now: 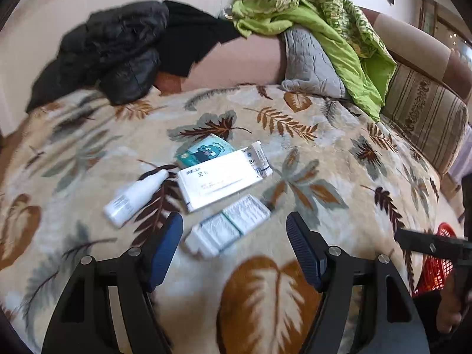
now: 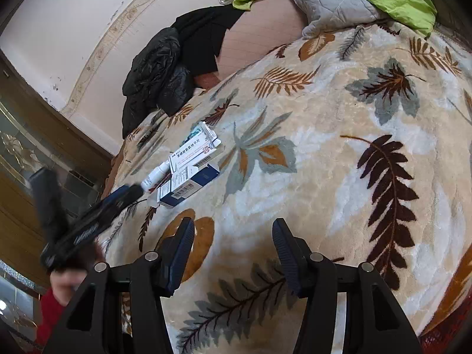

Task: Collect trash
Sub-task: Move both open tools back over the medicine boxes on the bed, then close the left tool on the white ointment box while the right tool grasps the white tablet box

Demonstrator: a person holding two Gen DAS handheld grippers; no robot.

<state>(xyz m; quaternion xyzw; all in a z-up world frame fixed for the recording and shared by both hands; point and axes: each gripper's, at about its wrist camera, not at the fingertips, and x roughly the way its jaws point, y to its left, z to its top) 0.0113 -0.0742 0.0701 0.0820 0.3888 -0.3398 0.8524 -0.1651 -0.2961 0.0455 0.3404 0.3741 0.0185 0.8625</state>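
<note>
Several pieces of trash lie on a leaf-patterned blanket [image 1: 339, 159]. In the left wrist view: a white spray bottle [image 1: 134, 196], a flat white box [image 1: 219, 180], a small medicine box [image 1: 228, 225], a teal cartoon packet [image 1: 205, 150] and a white tube [image 1: 259, 157]. My left gripper [image 1: 234, 236] is open, its fingertips either side of the small medicine box, just short of it. My right gripper [image 2: 233, 244] is open and empty over bare blanket [image 2: 324, 147]; the boxes [image 2: 188, 183] and spray bottle [image 2: 156, 175] lie ahead to its left.
A black jacket [image 1: 112, 56], a grey quilt [image 1: 309, 62] and a green cloth [image 1: 318, 17] are piled at the sofa back. A red basket [image 1: 436, 265] sits at the right edge beside the sofa. The left gripper [image 2: 88, 221] shows blurred in the right wrist view.
</note>
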